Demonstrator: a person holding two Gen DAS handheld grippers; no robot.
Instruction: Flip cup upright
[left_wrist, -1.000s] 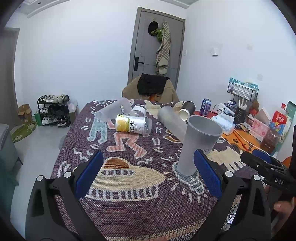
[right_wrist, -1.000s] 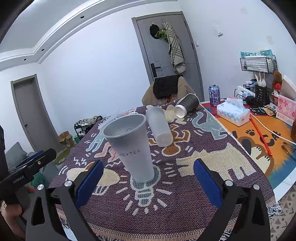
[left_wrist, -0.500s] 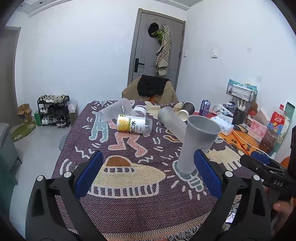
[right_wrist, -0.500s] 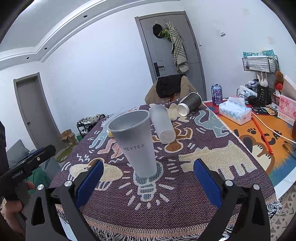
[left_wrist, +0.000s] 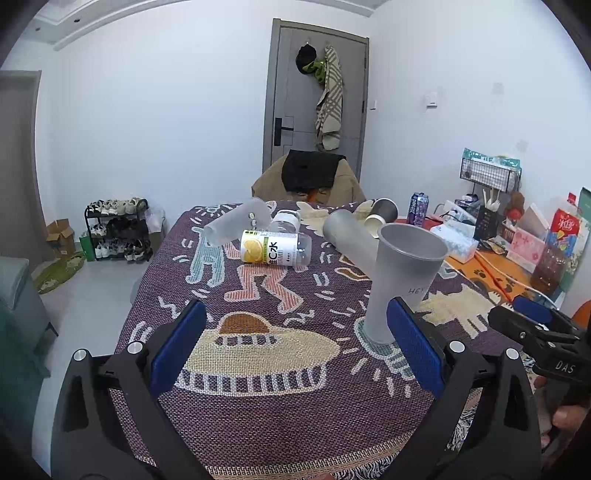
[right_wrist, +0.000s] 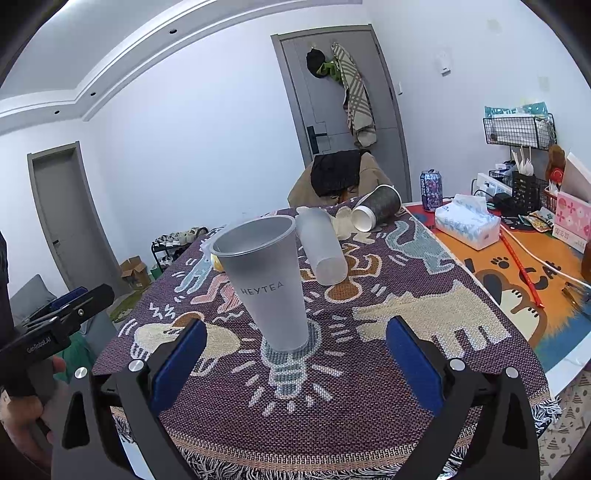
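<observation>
A frosted grey HEYTEA cup (right_wrist: 271, 280) stands upright, mouth up, on the patterned tablecloth (right_wrist: 369, 376); it also shows in the left wrist view (left_wrist: 400, 280). My right gripper (right_wrist: 295, 365) is open and empty, drawn back in front of the cup. My left gripper (left_wrist: 295, 350) is open and empty, with the cup just beyond its right finger. Each gripper shows in the other's view: the right one (left_wrist: 532, 328), the left one (right_wrist: 66, 310).
A frosted cup (right_wrist: 321, 245) lies on its side behind the upright one. A dark paper cup (right_wrist: 376, 206), another frosted cup (left_wrist: 238, 225) and a lemon drink bottle (left_wrist: 275, 249) also lie on the cloth. A tissue box (right_wrist: 467, 223) and clutter fill the right side.
Both grippers have drawn back slightly from the upright cup, toward the table's near edge. The cup has stayed standing where it is.
</observation>
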